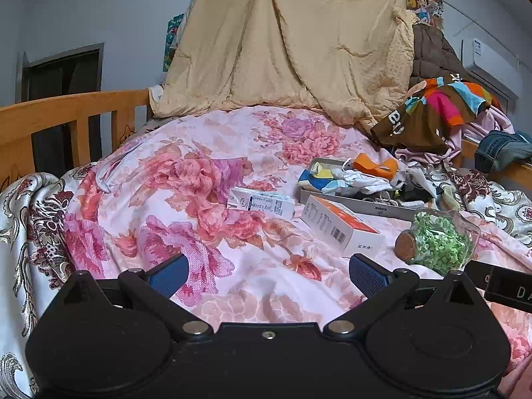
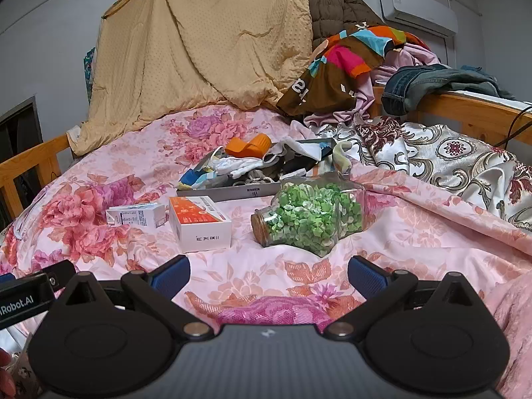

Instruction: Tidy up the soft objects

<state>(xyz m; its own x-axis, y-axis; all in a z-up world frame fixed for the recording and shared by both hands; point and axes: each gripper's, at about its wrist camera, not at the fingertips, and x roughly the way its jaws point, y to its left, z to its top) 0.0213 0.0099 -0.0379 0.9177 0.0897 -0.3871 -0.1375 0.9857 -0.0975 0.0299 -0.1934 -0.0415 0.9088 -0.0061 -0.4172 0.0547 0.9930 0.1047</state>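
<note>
A grey shallow box [image 1: 362, 203] [image 2: 226, 193] on the pink floral bedspread holds small soft items: white socks [image 1: 362, 179] [image 2: 246, 166], an orange band [image 1: 375, 165] [image 2: 247, 145] and other cloth pieces. My left gripper [image 1: 268, 274] is open and empty, low over the bedspread, short of the box. My right gripper [image 2: 268, 271] is open and empty, just in front of a glass jar of green bits [image 2: 309, 219] [image 1: 437, 242] lying on its side.
An orange-and-white carton [image 2: 199, 224] [image 1: 339, 226] and a small white carton [image 2: 136, 216] [image 1: 261, 202] lie left of the jar. A beige quilt [image 1: 289, 43] hangs behind. Piled clothes [image 2: 349, 63] and jeans [image 2: 429, 83] lie right. A wooden rail [image 1: 66, 113] runs left.
</note>
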